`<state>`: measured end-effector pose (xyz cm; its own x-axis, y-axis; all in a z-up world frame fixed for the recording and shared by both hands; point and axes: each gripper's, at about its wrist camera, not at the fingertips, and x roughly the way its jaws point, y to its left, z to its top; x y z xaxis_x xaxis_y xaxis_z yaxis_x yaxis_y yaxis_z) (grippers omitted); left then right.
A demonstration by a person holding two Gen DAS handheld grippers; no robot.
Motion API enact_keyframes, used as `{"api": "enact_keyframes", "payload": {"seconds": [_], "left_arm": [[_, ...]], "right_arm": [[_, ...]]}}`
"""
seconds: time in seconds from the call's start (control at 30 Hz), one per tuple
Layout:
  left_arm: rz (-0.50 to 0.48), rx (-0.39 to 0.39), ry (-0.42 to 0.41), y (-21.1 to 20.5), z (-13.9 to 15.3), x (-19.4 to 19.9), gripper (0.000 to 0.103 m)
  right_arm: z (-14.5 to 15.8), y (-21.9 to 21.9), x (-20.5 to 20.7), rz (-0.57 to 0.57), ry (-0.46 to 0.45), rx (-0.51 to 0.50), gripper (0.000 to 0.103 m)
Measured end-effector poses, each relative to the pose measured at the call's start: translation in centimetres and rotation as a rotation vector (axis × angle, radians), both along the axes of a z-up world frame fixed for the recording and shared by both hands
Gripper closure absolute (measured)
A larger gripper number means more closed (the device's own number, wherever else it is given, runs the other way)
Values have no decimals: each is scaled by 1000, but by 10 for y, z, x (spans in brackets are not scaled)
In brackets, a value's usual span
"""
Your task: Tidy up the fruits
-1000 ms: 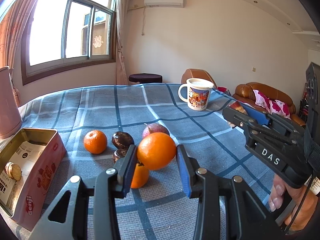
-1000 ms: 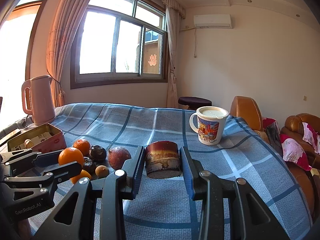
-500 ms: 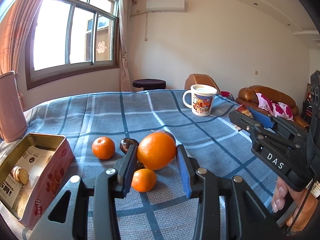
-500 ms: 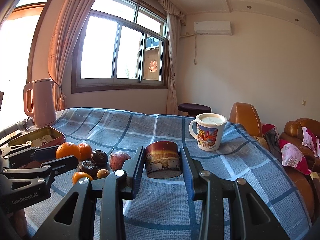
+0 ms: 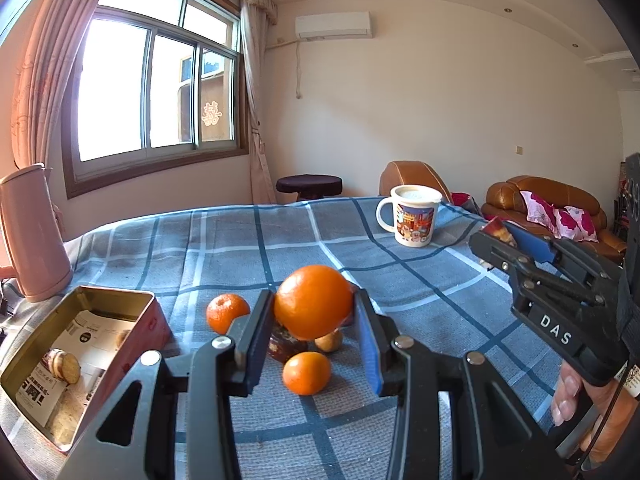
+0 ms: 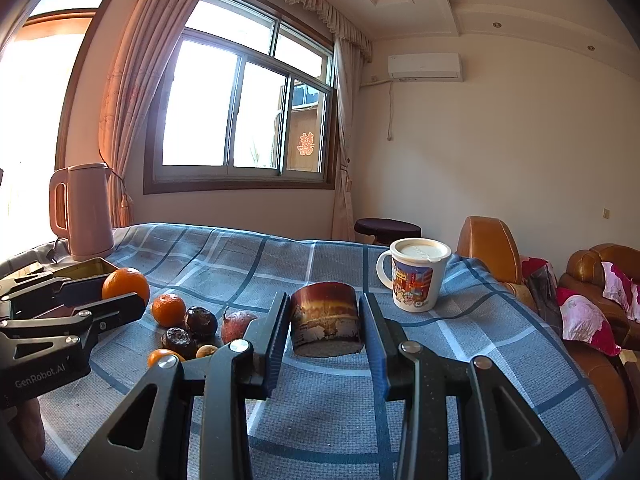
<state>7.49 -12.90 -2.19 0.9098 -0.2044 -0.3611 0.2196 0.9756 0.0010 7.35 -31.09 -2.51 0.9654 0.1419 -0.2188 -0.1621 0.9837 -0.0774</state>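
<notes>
My left gripper [image 5: 314, 308] is shut on a large orange [image 5: 313, 301] and holds it above the fruit pile; it also shows in the right wrist view [image 6: 125, 284]. Below it lie a tangerine [image 5: 227, 311], a second tangerine [image 5: 307, 373], dark passion fruits [image 6: 200, 320] and a small longan [image 5: 329, 341]. My right gripper [image 6: 325, 320] is shut on a brown cylindrical tin [image 6: 325, 319] held above the cloth, to the right of the pile. A reddish fruit [image 6: 237, 325] lies next to its left finger.
An open red biscuit tin [image 5: 149, 320] stands at the left. A pink kettle [image 6: 86, 210] stands at the far left. A lidded picture mug [image 6: 416, 274] stands far right on the blue checked cloth [image 5: 248, 248]. Brown sofas lie beyond the table's right edge.
My left gripper has risen with the large orange, so the fruit pile now sits lower and farther under it. The right gripper with the tin has lifted slightly.
</notes>
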Motion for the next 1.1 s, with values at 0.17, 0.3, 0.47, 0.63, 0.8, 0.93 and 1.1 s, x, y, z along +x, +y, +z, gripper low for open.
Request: {"api": "enact_keyframes", "payload": {"seconds": [0.17,0.3,0.47,0.63,0.8,0.93,1.1], "left_arm": [[13,7,-10,4,0,1,62],[23,3,-8,10,1,3,62],[35,-5,-17,17,5,2,62],[55,-10,-21,26,8,1,62],[71,-19,-19,37,9,1,62],[84,-27,-18,44,10,1,62],[101,-32,-13,54,10,1,62]], "right_arm": [[1,3,-4,2,-23,-13,66],[1,7,-5,2,-28,-34,66],[2,12,-5,18,-24,-33,66],[3,21,-4,46,-18,-30,66],[3,34,-2,75,-12,-33,66],[4,44,0,94,-7,-36,66],[6,59,1,119,-8,-42,66]]}}
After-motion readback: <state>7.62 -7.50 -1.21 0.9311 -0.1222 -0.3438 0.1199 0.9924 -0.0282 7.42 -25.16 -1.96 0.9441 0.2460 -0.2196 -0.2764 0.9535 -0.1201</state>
